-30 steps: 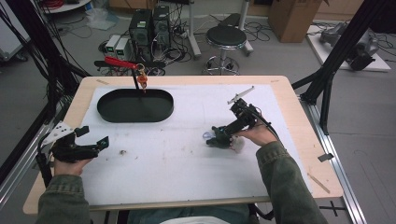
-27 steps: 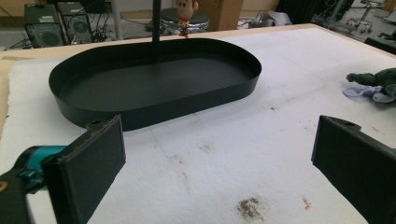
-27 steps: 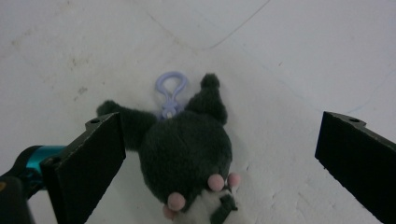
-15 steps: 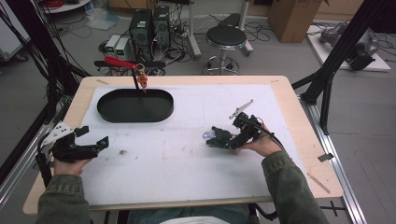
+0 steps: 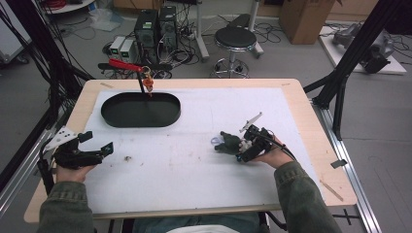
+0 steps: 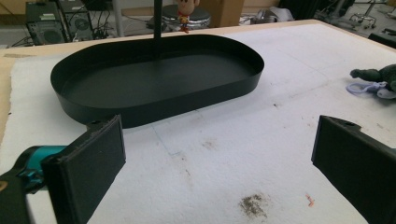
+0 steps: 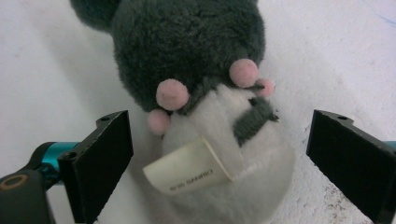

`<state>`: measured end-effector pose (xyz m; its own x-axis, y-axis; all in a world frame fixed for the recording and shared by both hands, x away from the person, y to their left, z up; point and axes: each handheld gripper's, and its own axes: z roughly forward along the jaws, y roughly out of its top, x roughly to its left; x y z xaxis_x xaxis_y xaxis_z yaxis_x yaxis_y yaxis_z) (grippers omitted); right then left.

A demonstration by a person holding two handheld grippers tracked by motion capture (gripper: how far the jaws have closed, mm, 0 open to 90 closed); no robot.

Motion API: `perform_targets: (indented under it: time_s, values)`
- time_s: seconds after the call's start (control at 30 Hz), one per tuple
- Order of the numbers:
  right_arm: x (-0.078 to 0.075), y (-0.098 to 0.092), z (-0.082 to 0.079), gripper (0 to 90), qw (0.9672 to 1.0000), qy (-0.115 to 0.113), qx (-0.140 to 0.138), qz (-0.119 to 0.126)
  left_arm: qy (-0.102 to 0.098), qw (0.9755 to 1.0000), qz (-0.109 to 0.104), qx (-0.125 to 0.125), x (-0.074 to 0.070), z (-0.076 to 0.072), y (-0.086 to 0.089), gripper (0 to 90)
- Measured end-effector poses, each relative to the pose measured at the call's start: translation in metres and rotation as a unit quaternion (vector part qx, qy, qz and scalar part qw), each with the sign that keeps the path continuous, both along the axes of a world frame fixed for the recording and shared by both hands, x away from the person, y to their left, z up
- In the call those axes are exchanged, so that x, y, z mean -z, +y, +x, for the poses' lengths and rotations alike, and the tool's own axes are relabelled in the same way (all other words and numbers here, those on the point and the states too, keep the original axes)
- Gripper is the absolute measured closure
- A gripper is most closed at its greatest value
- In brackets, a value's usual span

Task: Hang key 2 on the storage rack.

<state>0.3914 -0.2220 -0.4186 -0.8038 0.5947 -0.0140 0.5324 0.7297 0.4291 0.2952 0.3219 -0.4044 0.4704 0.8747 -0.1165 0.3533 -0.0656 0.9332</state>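
A dark grey plush toy (image 7: 196,70) with a white belly, pink paws and a paper tag lies on the white mat (image 5: 194,170), right of centre. It shows as a small dark lump (image 5: 225,143) in the high view, with a pale purple loop (image 6: 364,87) at its end. My right gripper (image 7: 224,154) is low over it. The jaws stand on either side of the belly, clear of the fur, and have just been closing. My left gripper (image 5: 97,143) rests open at the mat's left edge, with nothing between its jaws (image 6: 219,163).
A black oval tray (image 5: 141,121) sits at the back left, close ahead of the left gripper (image 6: 159,109). A small figure (image 5: 148,83) hangs on a dark rod from a red clamp (image 5: 125,65) behind it. A brown stain (image 5: 128,158) marks the mat.
My right hand has come down over the plush toy, bringing the jaws to either side of it. The left hand and the toy have not moved.
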Motion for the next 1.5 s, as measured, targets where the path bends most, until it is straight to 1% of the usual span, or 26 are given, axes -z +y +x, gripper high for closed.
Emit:
perform_targets:
  time_s: [0.03, 0.07, 0.1, 0.13, 0.17, 0.2, 0.23, 0.27, 0.33, 0.5, 0.57, 0.63, 0.73, 0.8, 0.83, 0.97, 1.03, 1.07, 1.17, 1.27, 1.33, 1.4, 1.43, 1.5]
  values:
    - [0.001, 0.001, 0.0, 19.6, 1.0, 0.007, -0.003, 0.001, 0.0, 1.0, 0.0, 0.0, 0.0, 0.0, 0.0, 3.2]
    - [0.001, 0.001, 0.001, 21.7, 0.9998, 0.015, -0.005, 0.006, 0.0, 1.0, 0.0, 0.0, 0.0, 0.0, 0.0, 3.2]
    - [0.002, 0.002, 0.001, 24.9, 0.9995, 0.029, -0.007, 0.014, 0.0, 1.0, 0.0, 0.0, 0.0, 0.0, 0.001, 3.3]
    - [0.002, 0.002, 0.002, 32.1, 0.9994, 0.031, -0.009, 0.011, 0.001, 1.0, 0.001, 0.0, 0.0, 0.0, 0.001, 3.3]
    - [0.002, 0.003, 0.001, 38.5, 0.9995, 0.028, -0.01, 0.015, 0.0, 1.0, 0.001, 0.0, 0.0, 0.0, 0.001, 3.2]
    - [-0.001, 0.003, 0.001, 42.4, 0.9994, 0.029, -0.006, 0.021, 0.0, 1.0, 0.0, 0.0, 0.0, 0.0, 0.0, 3.2]
    - [-0.003, 0.002, 0.001, 46.8, 0.999, 0.029, -0.006, 0.032, 0.0, 1.0, 0.0, 0.0, 0.0, 0.0, 0.0, 3.2]
    - [-0.006, 0.001, 0.0, 47.6, 0.9985, 0.027, -0.002, 0.047, 0.0, 1.0, 0.0, 0.0, 0.0, 0.0, 0.0, 3.3]
    - [-0.011, -0.001, -0.001, 48.7, 0.9979, 0.02, 0.008, 0.061, 0.0, 1.0, 0.0, 0.001, 0.0, 0.0, 0.0, 3.2]
    - [-0.02, -0.01, -0.002, 49.9, 0.9941, 0.034, 0.022, 0.1, 0.001, 1.0, 0.002, 0.001, 0.0, 0.0, 0.0, 3.2]
    - [-0.024, -0.011, -0.003, 50.0, 0.9924, 0.033, 0.018, 0.117, 0.003, 1.0, 0.004, 0.002, 0.0, 0.0, -0.001, 3.2]
    - [-0.03, -0.011, -0.004, 50.0, 0.9913, 0.038, 0.015, 0.125, 0.005, 1.0, 0.006, 0.003, 0.0, 0.0, -0.001, 3.3]
    - [-0.042, -0.005, -0.004, 50.0, 0.9916, 0.032, 0.01, 0.125, 0.004, 1.0, 0.006, 0.003, 0.0, 0.0, -0.001, 3.2]
    - [-0.05, -0.001, -0.003, 50.0, 0.9902, 0.029, 0.006, 0.136, 0.004, 1.0, 0.005, 0.003, 0.0, 0.0, -0.001, 3.3]
    - [-0.054, 0.001, -0.002, 50.0, 0.9903, 0.024, 0.003, 0.137, 0.003, 1.0, 0.005, 0.003, 0.0, 0.0, -0.001, 3.3]
    - [-0.066, 0.013, 0.001, 50.0, 0.9902, 0.016, -0.005, 0.139, 0.003, 1.0, 0.003, 0.002, 0.0, 0.0, -0.001, 3.3]
    - [-0.071, 0.019, 0.003, 50.0, 0.9897, 0.016, -0.007, 0.142, 0.003, 1.0, 0.002, 0.002, 0.0, 0.0, 0.0, 3.2]
    - [-0.073, 0.022, 0.004, 50.0, 0.9893, 0.012, -0.009, 0.145, 0.003, 1.0, 0.002, 0.002, 0.0, 0.0, 0.0, 3.2]
    - [-0.078, 0.03, 0.007, 50.0, 0.9882, 0.017, -0.009, 0.152, 0.002, 1.0, 0.001, 0.003, 0.0, 0.0, 0.0, 3.3]
    - [-0.083, 0.039, 0.01, 50.0, 0.9885, 0.018, -0.01, 0.15, 0.001, 1.0, 0.0, 0.002, 0.0, 0.0, 0.0, 3.2]
    - [-0.086, 0.043, 0.012, 50.0, 0.9878, 0.02, -0.009, 0.154, 0.001, 1.0, -0.001, 0.002, 0.0, 0.0, 0.001, 3.3]
    - [-0.09, 0.049, 0.015, 50.0, 0.9878, 0.013, -0.008, 0.155, 0.001, 1.0, -0.001, 0.002, 0.0, 0.0, 0.001, 3.3]
    - [-0.092, 0.051, 0.016, 50.0, 0.9874, 0.012, -0.009, 0.157, 0.002, 1.0, -0.001, 0.002, 0.0, 0.0, 0.001, 3.2]
    - [-0.095, 0.054, 0.018, 50.0, 0.9877, 0.009, -0.01, 0.156, 0.004, 1.0, 0.0, 0.002, 0.0, 0.0, 0.001, 3.3]
